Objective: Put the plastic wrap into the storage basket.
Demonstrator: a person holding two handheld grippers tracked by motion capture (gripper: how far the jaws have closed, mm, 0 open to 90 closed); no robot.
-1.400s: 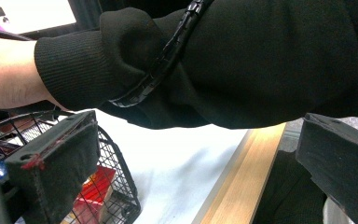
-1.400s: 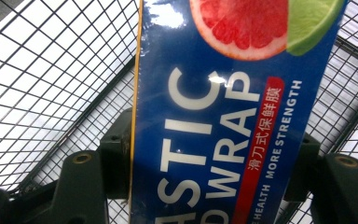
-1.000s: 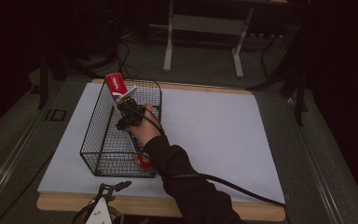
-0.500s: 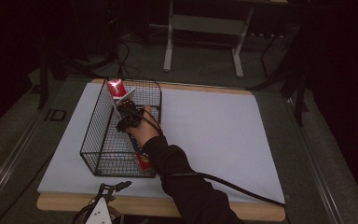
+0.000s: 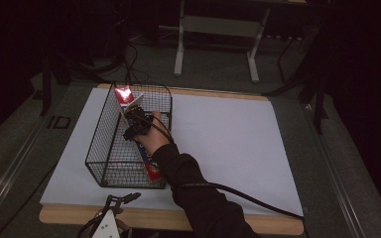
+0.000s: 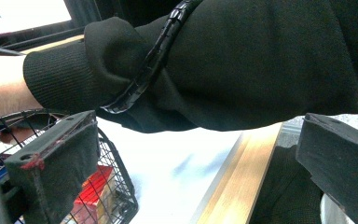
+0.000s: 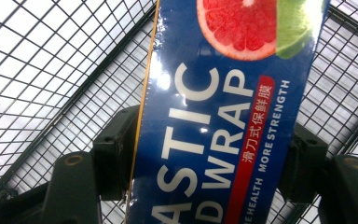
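- at the near table edge we saw our left gripper point(image 5: 121, 199), its black jaws wide apart with nothing between them, resting near the black wire basket point(image 5: 101, 130).
- the basket stood on the white table cover point(image 5: 228, 144), left of centre.
- inside it the long blue and red plastic wrap box point(image 5: 149, 163) leaned, its far end raised toward the basket's far rim.
- our right gripper point(image 5: 136, 125) straddled that box; its jaws had just been opening, and the box lay between the pads point(image 7: 116, 154).
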